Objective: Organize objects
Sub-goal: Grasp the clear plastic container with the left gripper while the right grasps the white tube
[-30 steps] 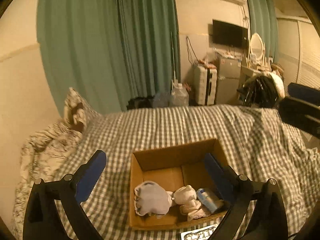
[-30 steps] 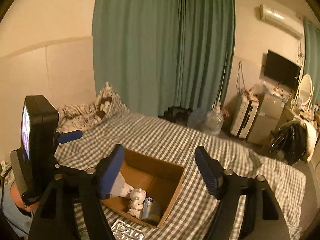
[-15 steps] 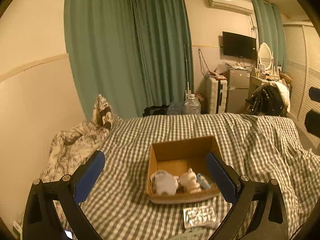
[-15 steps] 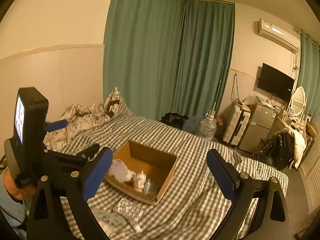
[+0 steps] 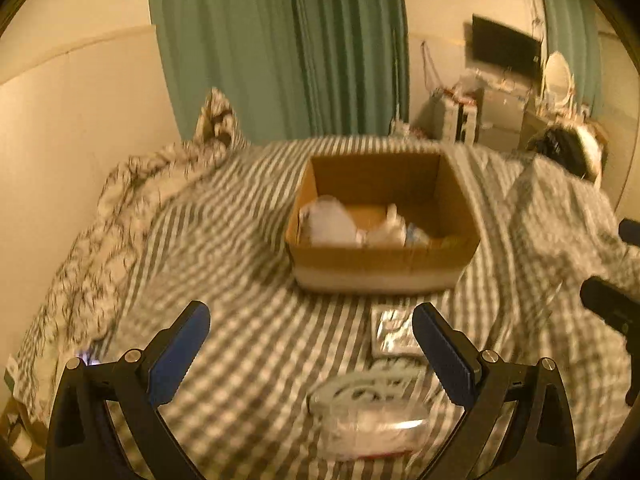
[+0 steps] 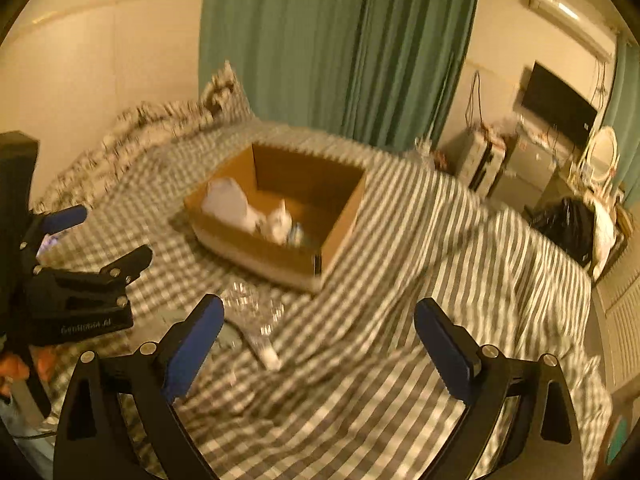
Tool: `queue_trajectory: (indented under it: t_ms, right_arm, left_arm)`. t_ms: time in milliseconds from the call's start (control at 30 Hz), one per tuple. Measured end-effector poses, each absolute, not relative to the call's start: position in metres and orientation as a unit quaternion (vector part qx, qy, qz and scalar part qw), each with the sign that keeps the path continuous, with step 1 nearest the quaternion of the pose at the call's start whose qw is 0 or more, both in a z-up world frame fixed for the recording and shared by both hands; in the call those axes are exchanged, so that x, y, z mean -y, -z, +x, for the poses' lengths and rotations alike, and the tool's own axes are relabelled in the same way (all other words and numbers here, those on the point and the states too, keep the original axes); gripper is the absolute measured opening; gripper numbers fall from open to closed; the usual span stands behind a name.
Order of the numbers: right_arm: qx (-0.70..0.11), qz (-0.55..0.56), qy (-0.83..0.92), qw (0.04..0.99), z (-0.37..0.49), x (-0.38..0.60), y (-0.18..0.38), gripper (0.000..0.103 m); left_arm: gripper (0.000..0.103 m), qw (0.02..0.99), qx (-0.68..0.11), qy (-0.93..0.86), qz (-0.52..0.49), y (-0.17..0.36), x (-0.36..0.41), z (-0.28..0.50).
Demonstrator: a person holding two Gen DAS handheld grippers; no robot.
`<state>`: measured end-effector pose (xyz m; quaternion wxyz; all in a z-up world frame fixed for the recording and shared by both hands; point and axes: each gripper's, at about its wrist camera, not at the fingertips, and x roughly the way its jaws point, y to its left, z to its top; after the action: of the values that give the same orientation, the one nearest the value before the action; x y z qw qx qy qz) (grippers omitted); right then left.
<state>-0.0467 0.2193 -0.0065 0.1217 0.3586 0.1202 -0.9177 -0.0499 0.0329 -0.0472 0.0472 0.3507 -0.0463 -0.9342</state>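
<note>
Cardboard, plain brown and open-topped: one box (image 5: 384, 236) sits on the checked bedcover (image 5: 240, 320) at centre frame in the left wrist view, already holding what look like three items, two pale soft lumps and a small bluish container, though blur makes the count uncertain.

Loose things lie in front of the box, toward the lower edge of that frame. A clear plastic-wrapped packet (image 5: 368, 420) lies low in the frame between the fingers of the left hand-held gripper (image 5: 312, 356), its long axis running left to right across the frame. A silvery blister sheet (image 5: 390, 334) lies just beyond it, nearer the box, beside the right finger. In the right wrist view a thin whitish stick-like piece (image 6: 262, 346) shows by the blister sheet (image 6: 252, 308); what it is I cannot tell.

Both tools are spread wide and hold nothing. The right hand-held gripper (image 6: 320, 340) has the loose items at its left finger, off to the left of the frame. The left one looks the nearer and better lined up on the packet, so my guess is it goes down onto that first.
</note>
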Motion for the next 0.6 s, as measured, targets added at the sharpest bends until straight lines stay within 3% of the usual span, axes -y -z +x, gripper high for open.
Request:
queue_trajectory:
  t_ms: [267,600]
  right_arm:
    - [-0.114,0.390,0.906,0.118,-0.053,-0.220,0.043,0.096]
    - [-0.120,0.402,0.900,0.117,-0.058,-0.214,0.057,0.096]
  left_arm:
    - [0.103,0.036,0.054,0.903,0.424,0.117,-0.054,-0.034]
    - [0.103,0.004,0.065,0.895,0.441,0.147,-0.070,-0.033]
